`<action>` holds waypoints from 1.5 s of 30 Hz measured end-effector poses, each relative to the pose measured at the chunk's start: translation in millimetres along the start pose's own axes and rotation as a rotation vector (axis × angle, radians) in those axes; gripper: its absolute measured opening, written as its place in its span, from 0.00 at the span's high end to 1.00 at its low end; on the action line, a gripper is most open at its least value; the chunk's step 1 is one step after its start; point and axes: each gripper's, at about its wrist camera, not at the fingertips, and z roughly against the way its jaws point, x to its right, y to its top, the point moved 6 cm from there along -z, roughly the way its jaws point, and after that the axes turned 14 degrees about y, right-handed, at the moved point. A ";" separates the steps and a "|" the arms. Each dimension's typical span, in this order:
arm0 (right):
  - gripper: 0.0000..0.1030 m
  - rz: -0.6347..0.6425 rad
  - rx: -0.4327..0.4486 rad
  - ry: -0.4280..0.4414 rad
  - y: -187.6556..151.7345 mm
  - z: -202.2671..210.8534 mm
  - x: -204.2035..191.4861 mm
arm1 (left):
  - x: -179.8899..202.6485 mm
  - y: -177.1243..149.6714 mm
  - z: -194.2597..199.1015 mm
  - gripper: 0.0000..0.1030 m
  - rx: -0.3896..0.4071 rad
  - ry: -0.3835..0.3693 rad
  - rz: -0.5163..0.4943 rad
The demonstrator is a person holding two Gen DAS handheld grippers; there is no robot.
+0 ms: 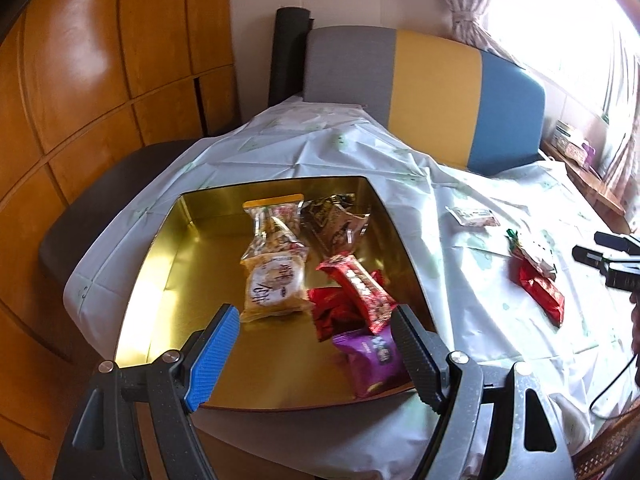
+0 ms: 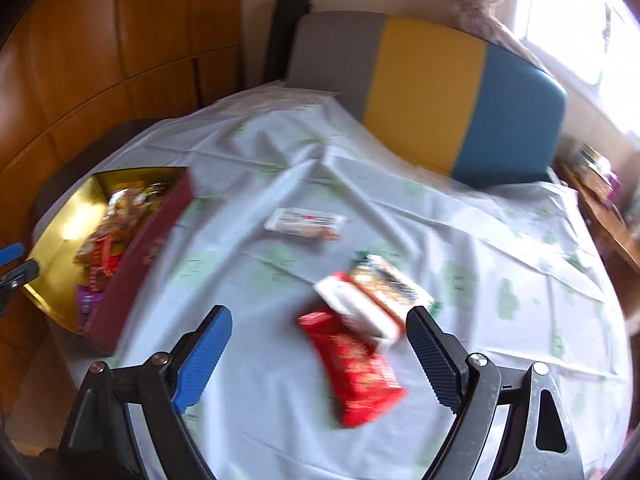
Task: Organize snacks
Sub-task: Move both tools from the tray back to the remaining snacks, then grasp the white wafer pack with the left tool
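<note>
A gold-lined box (image 1: 168, 264) with dark red outer walls (image 2: 136, 264) holds several snack packets: a yellow one (image 1: 274, 284), a clear one (image 1: 274, 222), a dark one (image 1: 334, 220), red ones (image 1: 360, 288) and a purple one (image 1: 374, 362). My left gripper (image 1: 316, 344) is open and empty above the box's near side. My right gripper (image 2: 320, 344) is open and empty over a red packet (image 2: 356, 368), a white-and-red packet (image 2: 356, 308) and a tan bar (image 2: 390, 284) on the tablecloth. A white packet (image 2: 306, 222) lies farther back.
The table wears a pale cloth with green prints (image 2: 500, 260). A grey, yellow and blue chair back (image 1: 432, 92) stands behind it. Wooden cabinets (image 1: 80, 80) are at the left. A shelf with small items (image 1: 576, 148) is at the right under a window.
</note>
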 end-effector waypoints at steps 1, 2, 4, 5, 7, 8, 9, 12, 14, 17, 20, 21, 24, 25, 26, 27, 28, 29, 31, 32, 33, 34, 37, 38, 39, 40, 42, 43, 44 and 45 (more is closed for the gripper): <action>0.13 -0.014 0.002 -0.019 -0.7 3.8 12.3 | 3.6 0.5 1.0 0.23 -0.001 -0.004 -0.007; 0.13 -0.026 0.004 -0.037 -1.4 6.6 22.8 | 6.1 0.8 1.4 0.23 -0.002 -0.009 -0.011; 0.13 -0.055 0.008 -0.066 -2.8 11.7 44.7 | 12.9 1.5 1.6 0.23 -0.007 -0.025 -0.022; 0.13 -0.070 0.009 -0.079 -4.3 14.0 55.3 | 16.5 1.5 1.9 0.23 -0.010 -0.030 -0.029; 0.13 -0.098 0.009 -0.111 -8.8 17.8 76.2 | 25.0 2.0 3.3 0.23 -0.009 -0.037 -0.048; 0.13 -0.112 0.008 -0.126 -11.7 19.3 86.6 | 29.3 2.3 4.4 0.23 -0.006 -0.040 -0.058; 0.13 -0.127 0.008 -0.140 -14.8 20.1 97.2 | 34.4 2.7 5.7 0.23 -0.004 -0.047 -0.071; 0.13 -0.184 0.006 -0.175 -27.9 22.1 126.5 | 49.1 3.1 8.4 0.26 -0.007 -0.073 -0.104; 0.13 -0.238 0.011 -0.180 -37.6 21.4 142.7 | 58.8 3.5 8.8 0.33 -0.013 -0.077 -0.123; 0.13 -0.326 0.012 -0.177 -51.1 20.7 162.5 | 72.3 2.6 7.4 0.35 -0.030 -0.087 -0.150; 0.13 -0.400 0.026 -0.146 -52.0 22.1 173.6 | 87.3 0.6 5.4 0.35 -0.047 -0.099 -0.177; 0.13 -0.413 0.033 -0.137 -51.5 23.0 174.5 | 90.9 -0.3 4.8 0.35 -0.052 -0.105 -0.182; 0.11 -0.439 0.030 -0.119 -53.0 21.4 173.9 | 106.7 -4.9 3.2 0.35 -0.072 -0.131 -0.213; 0.11 -0.444 0.027 -0.111 -53.4 20.7 173.3 | 112.3 -6.6 3.1 0.36 -0.077 -0.141 -0.226; 0.11 -0.448 0.026 -0.106 -52.8 19.6 172.7 | 119.3 -8.7 2.9 0.36 -0.084 -0.158 -0.242; 0.10 -0.453 0.025 -0.102 -52.9 18.8 171.9 | 124.4 -10.5 2.9 0.38 -0.092 -0.174 -0.253; 0.09 -0.463 0.026 -0.095 -53.2 18.4 172.6 | 130.5 -12.4 2.8 0.40 -0.103 -0.192 -0.264; 0.06 -0.477 0.030 -0.089 -53.6 18.8 174.0 | 136.1 -14.2 2.0 0.40 -0.114 -0.205 -0.272; 0.04 -0.510 0.047 -0.085 -54.1 22.2 178.4 | 148.1 -16.7 1.6 0.41 -0.123 -0.227 -0.295; 0.03 -0.526 0.056 -0.086 -54.6 24.3 181.3 | 153.2 -17.3 1.5 0.42 -0.129 -0.238 -0.302; 0.00 -0.544 0.063 -0.088 -55.0 26.1 184.4 | 159.5 -17.6 0.5 0.44 -0.141 -0.253 -0.307; 0.00 -0.566 0.070 -0.088 -56.0 27.9 187.5 | 166.5 -17.6 -0.7 0.45 -0.158 -0.271 -0.309; 0.00 -0.625 0.088 -0.072 -58.5 31.7 194.4 | 187.1 -16.5 -1.7 0.53 -0.199 -0.326 -0.313; 0.00 -0.635 0.091 -0.068 -58.6 32.1 195.3 | 197.0 -16.7 -1.7 0.53 -0.219 -0.360 -0.314; 0.00 -0.641 0.094 -0.067 -58.6 32.7 195.6 | 204.6 -17.2 -1.8 0.54 -0.235 -0.382 -0.313; 0.00 -0.640 0.096 -0.067 -58.1 33.3 195.1 | 213.6 -17.9 -3.5 0.54 -0.249 -0.395 -0.313; 0.00 -0.630 0.099 -0.064 -56.1 33.8 192.6 | 226.6 -15.5 -7.5 0.55 -0.257 -0.392 -0.318; 0.00 -0.621 0.100 -0.062 -54.9 34.0 190.5 | 233.3 -13.6 -9.3 0.55 -0.258 -0.392 -0.324; 0.00 -0.613 0.099 -0.060 -53.9 34.0 188.9 | 236.9 -12.0 -11.0 0.55 -0.262 -0.396 -0.325; 0.00 -0.606 0.099 -0.057 -53.2 34.3 187.9 | 241.6 -9.5 -13.0 0.55 -0.272 -0.405 -0.320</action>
